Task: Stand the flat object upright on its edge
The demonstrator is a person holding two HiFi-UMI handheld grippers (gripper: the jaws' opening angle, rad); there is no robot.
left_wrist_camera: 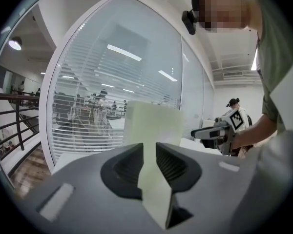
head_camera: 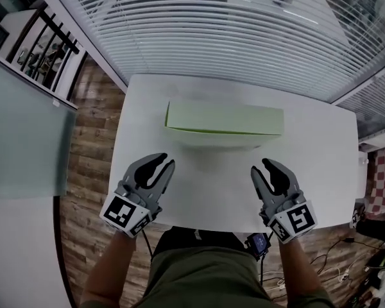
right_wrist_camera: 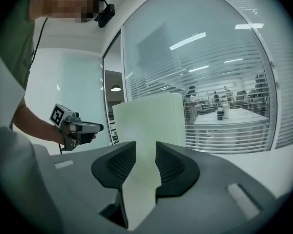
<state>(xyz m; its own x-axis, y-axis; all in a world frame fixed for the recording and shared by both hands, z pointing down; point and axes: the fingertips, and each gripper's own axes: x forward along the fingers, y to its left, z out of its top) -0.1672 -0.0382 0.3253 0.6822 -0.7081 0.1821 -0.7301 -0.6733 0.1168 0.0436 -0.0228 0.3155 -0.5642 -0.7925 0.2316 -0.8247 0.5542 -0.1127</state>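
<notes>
A pale green flat board [head_camera: 224, 120] stands upright on its long edge across the far middle of the white table [head_camera: 205, 197]. Both grippers sit back near the table's front edge, well short of it. My left gripper [head_camera: 163, 161] points at its left part, jaws drawn close with a narrow empty gap. My right gripper [head_camera: 262, 167] points at its right part, jaws a little wider and also empty. The left gripper view shows the board [left_wrist_camera: 154, 123] beyond the gap [left_wrist_camera: 149, 147], and the right gripper view shows the board [right_wrist_camera: 151, 116] past its jaws [right_wrist_camera: 145, 147].
A curved glass wall with white blinds [head_camera: 231, 31] runs behind the table's far edge. Wooden floor [head_camera: 90, 146] lies to the left, and cables [head_camera: 333, 268] lie on the floor at the right. The person stands against the front edge.
</notes>
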